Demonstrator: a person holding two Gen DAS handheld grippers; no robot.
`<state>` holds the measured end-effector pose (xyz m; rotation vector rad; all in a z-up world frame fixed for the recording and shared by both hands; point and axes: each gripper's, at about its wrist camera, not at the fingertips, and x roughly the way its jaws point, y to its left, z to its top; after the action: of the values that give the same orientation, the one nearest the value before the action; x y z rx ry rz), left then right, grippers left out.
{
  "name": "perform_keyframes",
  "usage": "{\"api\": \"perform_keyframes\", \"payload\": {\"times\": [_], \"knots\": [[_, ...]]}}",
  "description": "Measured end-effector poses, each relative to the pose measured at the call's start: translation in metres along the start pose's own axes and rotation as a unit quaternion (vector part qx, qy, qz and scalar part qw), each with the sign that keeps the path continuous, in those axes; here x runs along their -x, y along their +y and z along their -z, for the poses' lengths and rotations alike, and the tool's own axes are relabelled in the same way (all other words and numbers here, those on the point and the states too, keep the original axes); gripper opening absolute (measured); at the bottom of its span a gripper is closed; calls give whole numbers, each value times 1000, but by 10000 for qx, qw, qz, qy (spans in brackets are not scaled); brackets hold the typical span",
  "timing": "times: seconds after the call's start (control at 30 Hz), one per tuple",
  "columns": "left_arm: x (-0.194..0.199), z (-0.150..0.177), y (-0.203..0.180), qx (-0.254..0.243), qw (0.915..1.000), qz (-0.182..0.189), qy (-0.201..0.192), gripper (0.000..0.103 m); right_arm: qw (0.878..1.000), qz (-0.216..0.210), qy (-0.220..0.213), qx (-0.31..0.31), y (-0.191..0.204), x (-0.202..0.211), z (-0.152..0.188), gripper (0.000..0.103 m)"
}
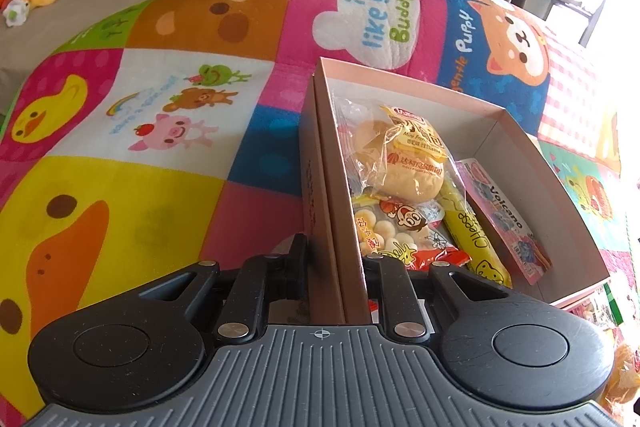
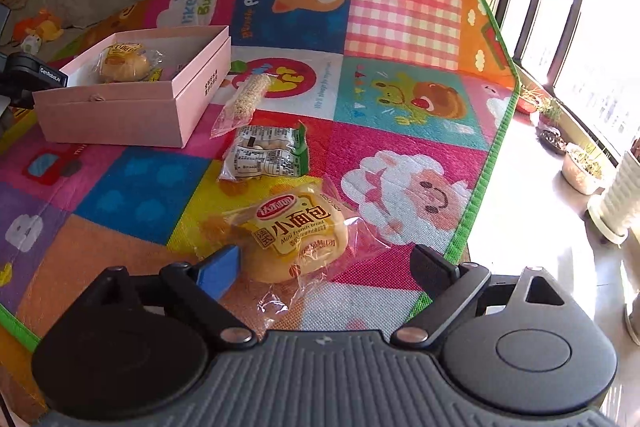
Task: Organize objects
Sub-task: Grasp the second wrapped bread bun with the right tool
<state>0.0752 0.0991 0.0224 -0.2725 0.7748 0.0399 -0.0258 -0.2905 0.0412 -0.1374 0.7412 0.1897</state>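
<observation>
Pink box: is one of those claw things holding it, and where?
Yes. The left gripper pinches the pink box by its near side wall. The right gripper is open, holding nothing.

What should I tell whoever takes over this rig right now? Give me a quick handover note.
Left gripper: shut on the pink box wall, steadying it.
Right gripper: open, fingers either side of the mini French bread pack on the mat, not yet gripping.
Done: one bread pack, a red biscuit bag, a cheese stick and a Volcano pack are in the box.
Left: this bread, the green-edged packet and the sesame stick.
</observation>
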Motion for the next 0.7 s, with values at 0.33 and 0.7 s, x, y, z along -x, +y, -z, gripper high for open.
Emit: {"api": "perform_keyframes", "payload": {"times": [0.33, 0.7], "knots": [[-2, -5, 1, -47, 10000, -9, 49, 18, 9997, 6, 199, -136, -3, -8, 5, 93], [-1, -2, -1, -27, 9999, -102, -63, 17, 9908, -292, -93, -1321, -1, -31, -14, 93]]}}
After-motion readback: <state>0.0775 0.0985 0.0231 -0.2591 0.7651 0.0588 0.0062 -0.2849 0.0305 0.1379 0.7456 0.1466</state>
